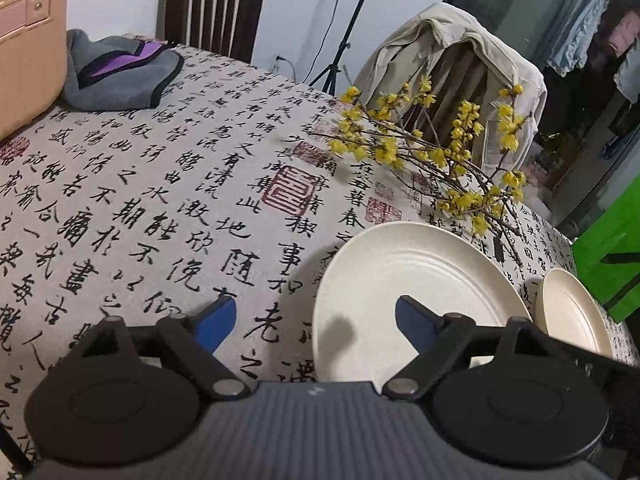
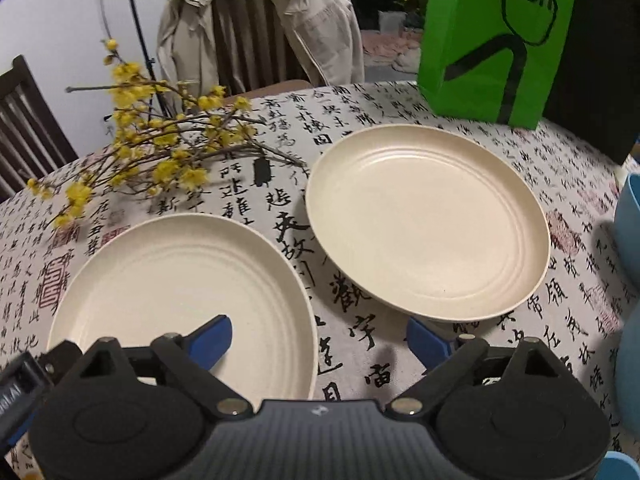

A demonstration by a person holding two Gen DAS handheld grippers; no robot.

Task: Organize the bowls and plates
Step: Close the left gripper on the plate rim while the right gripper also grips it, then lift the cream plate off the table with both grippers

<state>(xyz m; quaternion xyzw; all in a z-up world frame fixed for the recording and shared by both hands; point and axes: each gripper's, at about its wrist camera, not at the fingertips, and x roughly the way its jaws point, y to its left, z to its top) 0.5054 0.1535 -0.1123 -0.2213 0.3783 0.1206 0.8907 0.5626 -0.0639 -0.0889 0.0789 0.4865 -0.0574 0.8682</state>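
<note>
Plates are lying on the calligraphy-printed tablecloth [image 2: 360,344]: two cream ones, both empty, side by side with a strip of cloth between them. In the right wrist view the left plate [image 2: 176,272] is sitting nearest the camera, while the right plate [image 2: 428,224] is resting farther back, its near rim appearing to be lifted slightly off the cloth over a dark shadow. The right gripper [image 2: 320,340] is hovering above the gap between them with its blue fingers spread wide and nothing between them; one fingertip is showing over the left plate's inner edge, the other just in front of the right plate's near rim. The left gripper [image 1: 316,324] is likewise standing wide apart and gripping nothing, straddling the left rim of that same left plate [image 1: 420,280], one fingertip over bare cloth and one over the plate's well. A branch of yellow blossoms [image 2: 152,148] is lying behind the plates. A green paper bag [image 2: 496,40] is standing beyond the right plate, a blue container's [image 2: 628,216] edge is showing at far right with its contents hidden, and a grey cloth [image 1: 120,72] is lying at the table's far corner.
</note>
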